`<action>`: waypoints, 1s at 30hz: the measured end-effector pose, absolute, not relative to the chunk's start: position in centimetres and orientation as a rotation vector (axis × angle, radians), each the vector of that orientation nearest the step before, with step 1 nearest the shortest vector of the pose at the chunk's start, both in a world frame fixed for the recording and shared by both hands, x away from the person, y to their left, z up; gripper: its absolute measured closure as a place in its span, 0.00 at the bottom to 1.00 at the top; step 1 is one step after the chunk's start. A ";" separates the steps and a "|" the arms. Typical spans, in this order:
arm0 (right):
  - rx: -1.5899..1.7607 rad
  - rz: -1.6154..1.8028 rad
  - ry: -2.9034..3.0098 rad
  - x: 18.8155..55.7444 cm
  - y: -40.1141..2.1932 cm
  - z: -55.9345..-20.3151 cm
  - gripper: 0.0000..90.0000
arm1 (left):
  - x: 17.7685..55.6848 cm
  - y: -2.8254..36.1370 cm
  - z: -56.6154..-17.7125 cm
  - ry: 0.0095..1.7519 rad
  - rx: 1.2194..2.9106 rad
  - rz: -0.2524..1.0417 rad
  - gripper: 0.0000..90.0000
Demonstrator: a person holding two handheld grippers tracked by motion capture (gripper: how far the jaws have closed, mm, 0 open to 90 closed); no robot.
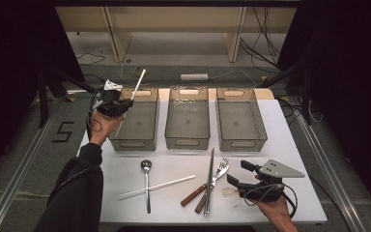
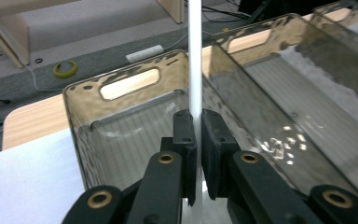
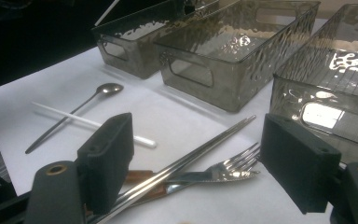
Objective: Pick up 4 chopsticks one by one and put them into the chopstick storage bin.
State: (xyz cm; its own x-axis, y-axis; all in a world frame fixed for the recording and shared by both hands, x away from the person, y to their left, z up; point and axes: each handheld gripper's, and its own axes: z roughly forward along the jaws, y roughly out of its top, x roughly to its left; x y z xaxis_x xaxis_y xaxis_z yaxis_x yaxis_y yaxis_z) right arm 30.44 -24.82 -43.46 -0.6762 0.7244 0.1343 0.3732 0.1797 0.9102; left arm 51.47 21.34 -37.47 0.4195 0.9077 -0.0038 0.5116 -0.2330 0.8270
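The left gripper (image 1: 119, 105) is raised over the near-left corner of the left bin (image 1: 147, 137), its jaws closed tight on a white chopstick (image 1: 139, 83). In the left gripper view the two black pads (image 2: 186, 140) press on the stick (image 2: 196, 56) from either side, and the stick rises straight up between them, past the bin's far wall with its slot handle (image 2: 129, 84). From the high view the stick slants up and to the far right from the gripper, its free end above the floor beyond the table edge.

The right gripper (image 1: 235, 173) sits low at the near right of the white table (image 1: 125, 212), held in a hand (image 1: 275, 210). Its jaws stand wide apart with nothing between the pads — the right gripper view shows them (image 3: 109, 154) spread over the cutlery without touching it.

On the table in front of the bins lie a second white chopstick (image 1: 157, 186) crossed over a spoon (image 1: 147, 181), and, right of those, a pair of metal chopsticks (image 1: 209, 179), a fork (image 1: 221, 170) and a wooden-handled knife (image 1: 193, 194) overlapping in a loose pile.

Three clear bins stand in a row at the far side: the left one, the middle bin (image 1: 188, 142) and the right bin (image 1: 241, 144) — the middle and right look empty.
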 end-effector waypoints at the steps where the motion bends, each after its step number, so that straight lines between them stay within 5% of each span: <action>1: 1.043 1.496 2.134 30.4 -24.8 -43.5 0.30 | 51.5 21.4 -37.6 1.207 1.883 0.641 0.94; 21: 1.042 1.497 2.136 30.4 -24.8 -43.5 0.30 | 51.8 22.1 -41.0 1.259 1.862 0.666 0.92; 30: 1.044 1.497 2.136 30.4 -24.8 -43.5 0.30 | 51.2 21.9 -40.6 1.293 1.842 0.578 0.67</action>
